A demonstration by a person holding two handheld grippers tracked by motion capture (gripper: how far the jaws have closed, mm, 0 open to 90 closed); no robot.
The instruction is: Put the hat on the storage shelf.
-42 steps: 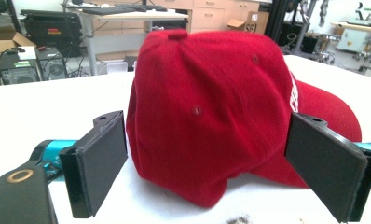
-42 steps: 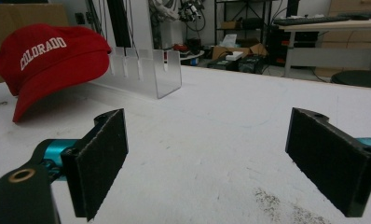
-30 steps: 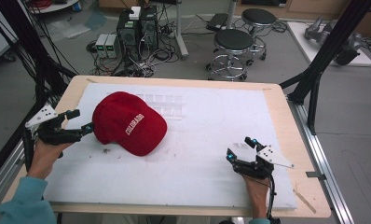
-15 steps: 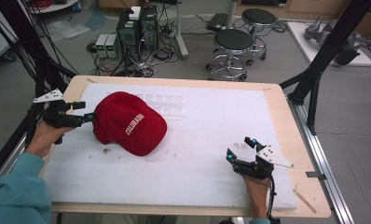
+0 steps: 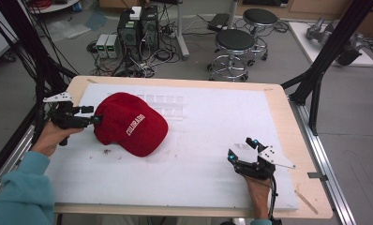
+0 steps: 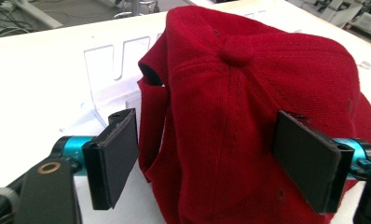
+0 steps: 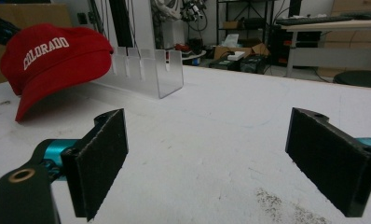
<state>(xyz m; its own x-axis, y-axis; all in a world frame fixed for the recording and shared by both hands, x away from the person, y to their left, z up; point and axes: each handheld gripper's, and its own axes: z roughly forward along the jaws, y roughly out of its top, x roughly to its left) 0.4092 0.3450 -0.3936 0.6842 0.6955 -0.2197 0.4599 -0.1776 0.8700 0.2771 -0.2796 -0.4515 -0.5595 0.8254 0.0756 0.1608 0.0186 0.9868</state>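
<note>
White stitched capitals reading "COLORADO" run across the front of a red cap, which lies on the left part of the bench, on the white foam-like sheet that covers most of the pale wooden top. The cap is soft ribbed cloth with a covered button at the crown, small sewn eyelets and a curved brim that points toward the near side. Just beyond it, on the far side, stands a clear acrylic rack with slotted upright walls. The left gripper is at the cap's left edge, its jaws spread wide on either side of the rear of the crown; the flat black rubbery pads stand clear of the cloth or barely at it, gripping nothing. The right gripper rests near the right front of the sheet, well apart from the cap, jaws wide apart and empty. Dark crumbs speckle the sheet beside it.
</note>
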